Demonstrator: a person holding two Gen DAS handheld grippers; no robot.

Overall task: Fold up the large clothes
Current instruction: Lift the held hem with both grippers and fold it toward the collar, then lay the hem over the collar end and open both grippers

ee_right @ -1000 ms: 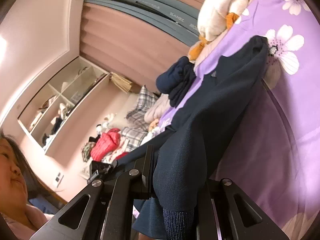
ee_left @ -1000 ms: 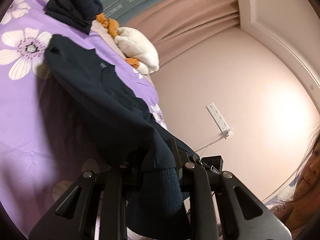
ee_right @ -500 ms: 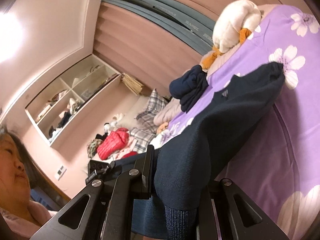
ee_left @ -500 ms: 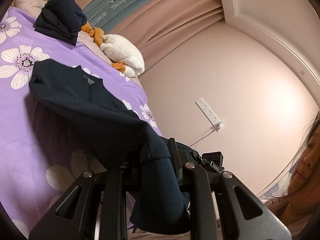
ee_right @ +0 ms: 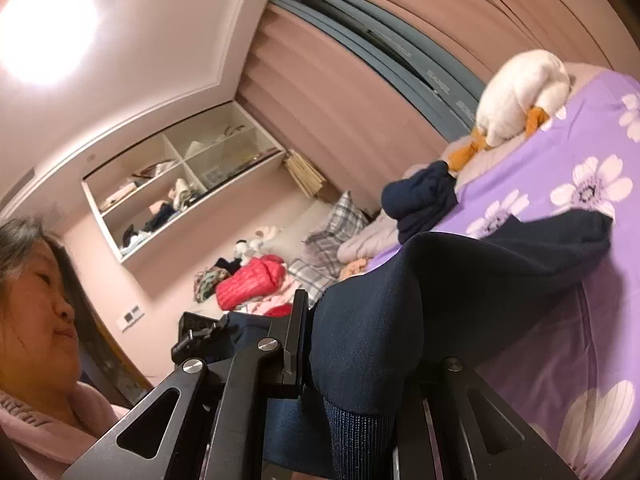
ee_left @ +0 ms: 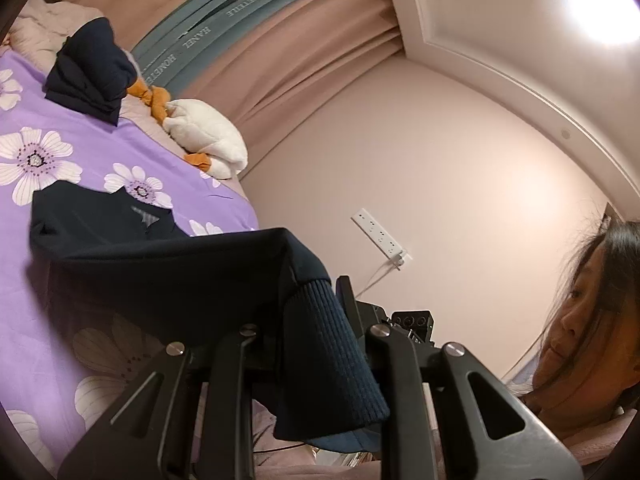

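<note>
A large dark navy sweater (ee_left: 160, 272) lies partly on the purple flowered bedspread (ee_left: 60, 120), its collar end flat on the bed. My left gripper (ee_left: 308, 320) is shut on its ribbed hem (ee_left: 332, 360) and holds that end lifted off the bed. In the right wrist view my right gripper (ee_right: 360, 344) is shut on the other side of the sweater (ee_right: 460, 280), ribbed edge (ee_right: 360, 432) hanging below the fingers. The cloth stretches from both grippers back to the bed.
A folded navy garment (ee_left: 88, 76) and a white plush duck (ee_left: 208, 140) lie at the bed's far end by the curtains. The person's face (ee_left: 580, 320) is close at the right. Wall shelves (ee_right: 180, 192) and a clothes pile (ee_right: 248, 280) show beyond.
Both grippers have drawn the held hem back and up. More of the sweater's far end now lies flat on the bedspread, and the cloth between is pulled straighter.
</note>
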